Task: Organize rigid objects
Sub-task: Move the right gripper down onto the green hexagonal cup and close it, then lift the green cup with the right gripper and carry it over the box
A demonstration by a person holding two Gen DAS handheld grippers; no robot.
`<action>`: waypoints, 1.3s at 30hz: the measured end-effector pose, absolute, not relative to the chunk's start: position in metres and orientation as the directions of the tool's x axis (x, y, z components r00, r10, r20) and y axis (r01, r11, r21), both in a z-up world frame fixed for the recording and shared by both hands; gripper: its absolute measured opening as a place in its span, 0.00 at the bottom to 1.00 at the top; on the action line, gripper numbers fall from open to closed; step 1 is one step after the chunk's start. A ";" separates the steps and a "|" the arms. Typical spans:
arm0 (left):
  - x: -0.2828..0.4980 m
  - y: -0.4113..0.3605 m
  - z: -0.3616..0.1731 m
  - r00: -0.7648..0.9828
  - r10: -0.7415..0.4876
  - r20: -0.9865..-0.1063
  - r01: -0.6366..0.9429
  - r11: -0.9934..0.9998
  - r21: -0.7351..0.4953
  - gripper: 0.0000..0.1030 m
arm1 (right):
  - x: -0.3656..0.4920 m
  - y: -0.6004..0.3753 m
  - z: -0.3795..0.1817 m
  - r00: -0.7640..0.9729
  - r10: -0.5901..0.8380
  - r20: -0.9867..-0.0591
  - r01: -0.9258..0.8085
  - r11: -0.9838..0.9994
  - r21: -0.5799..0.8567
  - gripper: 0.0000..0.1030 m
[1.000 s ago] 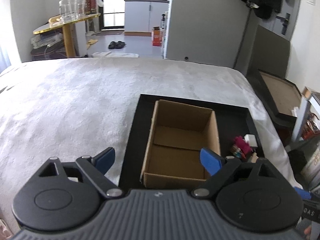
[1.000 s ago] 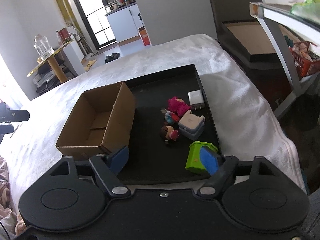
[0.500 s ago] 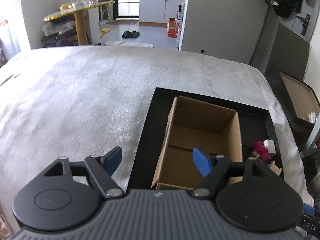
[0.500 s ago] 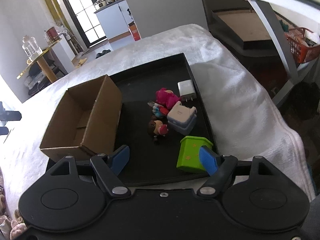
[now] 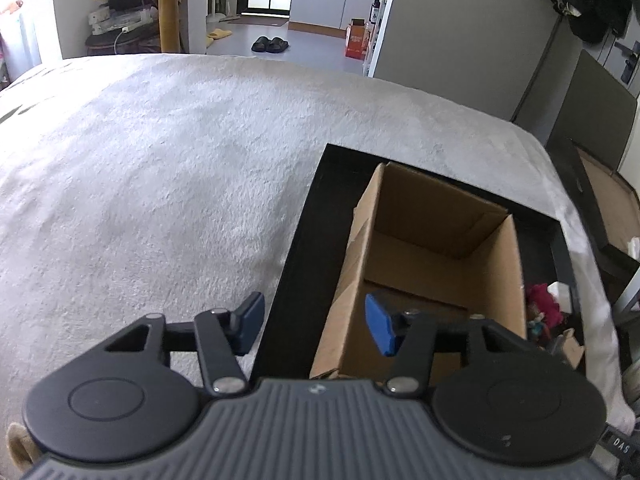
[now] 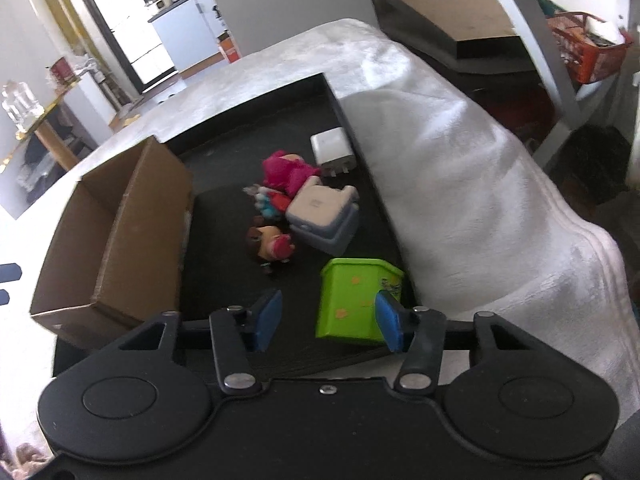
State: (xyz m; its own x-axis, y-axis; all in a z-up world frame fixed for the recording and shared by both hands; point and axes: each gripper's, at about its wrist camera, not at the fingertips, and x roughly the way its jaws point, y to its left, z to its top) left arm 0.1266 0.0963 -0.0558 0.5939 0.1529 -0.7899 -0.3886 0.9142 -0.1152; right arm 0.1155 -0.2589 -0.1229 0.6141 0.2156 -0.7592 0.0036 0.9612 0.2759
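your left view only catches a sliver of the toys behind the cardboard box — right pad covers part of the green container, its label's too blurry.

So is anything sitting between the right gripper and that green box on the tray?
Nothing visible is. The green box is the nearest thing to the right gripper, whose closing jaws are not yet touching it. The dolls and chargers lie behind it on the black tray.
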 end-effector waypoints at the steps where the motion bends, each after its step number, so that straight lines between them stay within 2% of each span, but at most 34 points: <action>1: 0.128 0.097 -0.059 0.589 0.158 -0.792 -0.390 0.914 -0.108 0.53 | 0.116 -0.260 -0.125 0.615 0.203 -0.762 0.013 0.964 0.267 0.50; 6: 0.127 0.097 -0.072 0.601 0.148 -0.785 -0.370 0.922 -0.110 0.41 | 0.120 -0.261 -0.132 0.612 0.197 -0.766 0.028 0.962 0.270 0.50; 9: 0.128 0.096 -0.075 0.615 0.119 -0.779 -0.348 0.928 -0.134 0.38 | 0.121 -0.261 -0.134 0.612 0.194 -0.767 0.025 0.964 0.263 0.50; 11: 0.130 0.092 -0.078 0.611 0.110 -0.784 -0.336 0.933 -0.131 0.38 | 0.122 -0.261 -0.137 0.612 0.182 -0.770 0.037 0.965 0.258 0.44; 14: 0.131 0.090 -0.084 0.607 0.088 -0.790 -0.321 0.936 -0.142 0.37 | 0.124 -0.264 -0.140 0.607 0.177 -0.775 0.056 0.963 0.263 0.41; 16: 0.131 0.088 -0.088 0.600 0.077 -0.796 -0.311 0.939 -0.143 0.30 | 0.124 -0.264 -0.142 0.602 0.178 -0.779 0.057 0.963 0.265 0.41; 18: 0.131 0.089 -0.093 0.594 0.069 -0.802 -0.307 0.940 -0.146 0.14 | 0.124 -0.264 -0.142 0.603 0.180 -0.777 0.056 0.962 0.266 0.41; 19: 0.129 0.090 -0.093 0.600 0.059 -0.798 -0.305 0.939 -0.160 0.10 | 0.124 -0.264 -0.142 0.602 0.181 -0.778 0.056 0.962 0.267 0.42; 28: 0.122 0.085 -0.089 0.598 0.051 -0.800 -0.263 0.955 -0.136 0.08 | 0.131 -0.266 -0.150 0.590 0.213 -0.779 0.066 0.949 0.309 0.49; 39: 0.110 0.080 -0.085 0.588 0.045 -0.808 -0.245 0.961 -0.126 0.08 | 0.135 -0.263 -0.158 0.578 0.288 -0.764 0.054 0.920 0.388 0.47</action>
State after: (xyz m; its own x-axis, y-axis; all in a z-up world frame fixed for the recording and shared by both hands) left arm 0.1100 0.0801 -0.0848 0.5880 0.0445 -0.8076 -0.2452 0.9613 -0.1255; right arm 0.1352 -0.2634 -0.1582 0.5782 0.2876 -0.7636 0.0541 0.9203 0.3876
